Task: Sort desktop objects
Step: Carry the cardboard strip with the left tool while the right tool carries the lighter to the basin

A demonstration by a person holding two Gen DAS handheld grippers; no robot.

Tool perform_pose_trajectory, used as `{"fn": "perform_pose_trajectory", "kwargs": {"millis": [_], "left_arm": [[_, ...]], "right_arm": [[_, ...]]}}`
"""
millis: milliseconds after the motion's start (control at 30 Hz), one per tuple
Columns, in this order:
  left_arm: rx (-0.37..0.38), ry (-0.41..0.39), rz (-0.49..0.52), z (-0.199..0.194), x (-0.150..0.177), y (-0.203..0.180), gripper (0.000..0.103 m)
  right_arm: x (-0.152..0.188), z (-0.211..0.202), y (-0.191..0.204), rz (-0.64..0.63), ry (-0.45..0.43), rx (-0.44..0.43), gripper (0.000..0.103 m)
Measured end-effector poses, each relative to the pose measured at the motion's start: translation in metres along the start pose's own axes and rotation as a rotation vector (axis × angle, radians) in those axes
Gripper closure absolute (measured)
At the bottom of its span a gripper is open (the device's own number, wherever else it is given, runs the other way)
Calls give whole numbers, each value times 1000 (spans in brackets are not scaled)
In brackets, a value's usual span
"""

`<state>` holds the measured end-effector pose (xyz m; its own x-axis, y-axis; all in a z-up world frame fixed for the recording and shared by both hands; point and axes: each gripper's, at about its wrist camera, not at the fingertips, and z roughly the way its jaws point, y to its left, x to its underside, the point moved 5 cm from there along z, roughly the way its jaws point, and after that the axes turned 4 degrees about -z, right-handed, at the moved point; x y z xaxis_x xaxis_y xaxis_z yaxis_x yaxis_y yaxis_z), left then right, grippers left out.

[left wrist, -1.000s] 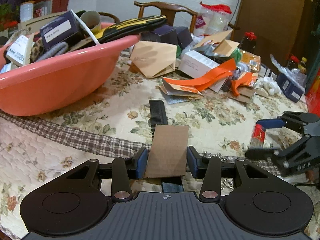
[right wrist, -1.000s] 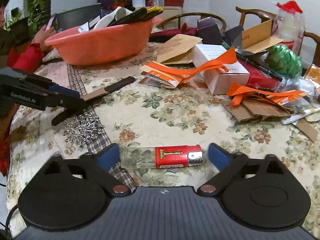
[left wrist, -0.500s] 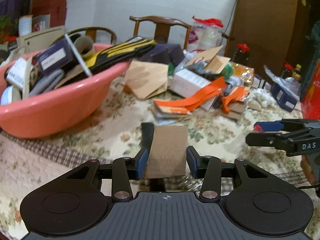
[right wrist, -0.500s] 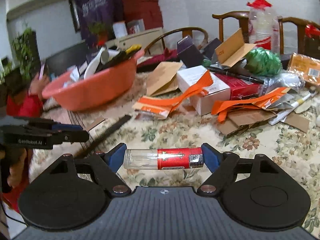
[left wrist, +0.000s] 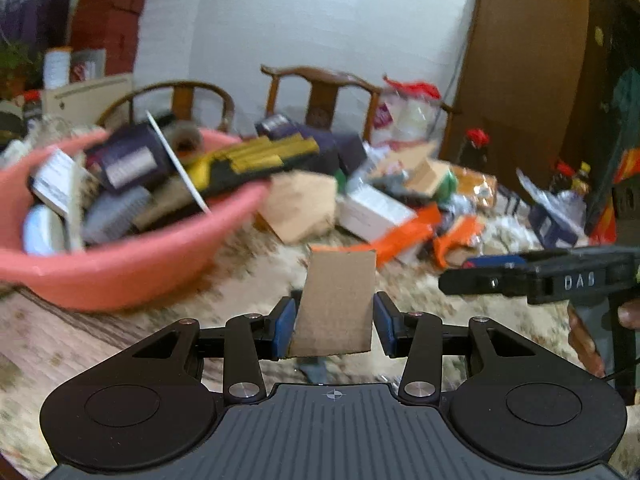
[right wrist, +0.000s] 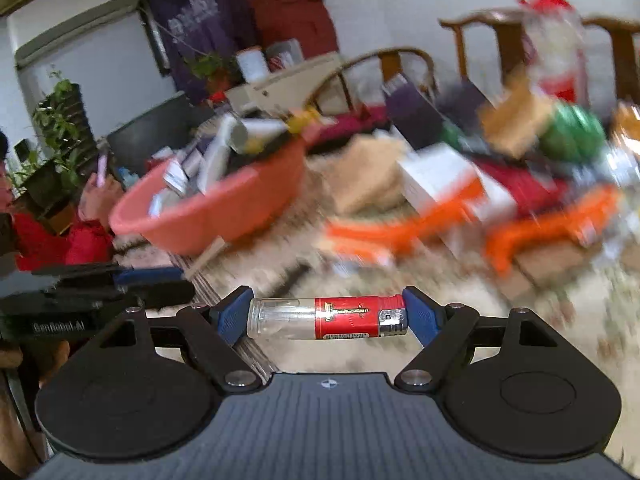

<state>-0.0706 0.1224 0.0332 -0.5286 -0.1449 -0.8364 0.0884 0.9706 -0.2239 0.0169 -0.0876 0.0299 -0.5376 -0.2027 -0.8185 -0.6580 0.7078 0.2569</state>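
Reading "DAS" on right tongs (left wrist: 472, 272), gripping lighter (right wrist: 327, 317)

Two dark wooden armchairs w/ curved backs (left wrist: 320, 84) stand behind the table, against a white wall (left wrist: 320, 12). Tall brown wooden cabinet (left wrist: 524, 76) at far right. Floral cream tablecloth (left wrist: 48, 344) covers the table, blurred. In the right wrist view: leafy green potted plant (right wrist: 56, 120) at left, person in red sleeves (right wrist: 48, 240) seated nearby, stack of red boxes (right wrist: 292, 4) by the wall, purple hanging cloth w/ white print (right wrist: 196, 20) beside it.
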Motion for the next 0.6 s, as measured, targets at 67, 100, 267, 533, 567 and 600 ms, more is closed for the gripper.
{"fn": "perform_pose_trajectory", "kwargs": {"millis": [67, 100, 267, 533, 567, 600], "left_arm": [[-22, -26, -5, -10, -14, 10, 60], [-37, -42, -7, -14, -21, 16, 60], [-112, -117, -13, -38, -72, 50, 60], [-233, -199, -28, -49, -152, 96, 60], [-254, -206, -29, -47, -159, 103, 60], [-267, -206, -36, -43, -165, 111, 60]], "right_arm": [[-20, 5, 18, -24, -21, -23, 20], [-30, 8, 27, -32, -32, -33, 20], [-82, 33, 72, -82, -73, -87, 20], [-161, 77, 123, -109, -147, -107, 19], [-168, 86, 126, -104, -147, -108, 19], [-174, 94, 126, -98, -144, -108, 19]]}}
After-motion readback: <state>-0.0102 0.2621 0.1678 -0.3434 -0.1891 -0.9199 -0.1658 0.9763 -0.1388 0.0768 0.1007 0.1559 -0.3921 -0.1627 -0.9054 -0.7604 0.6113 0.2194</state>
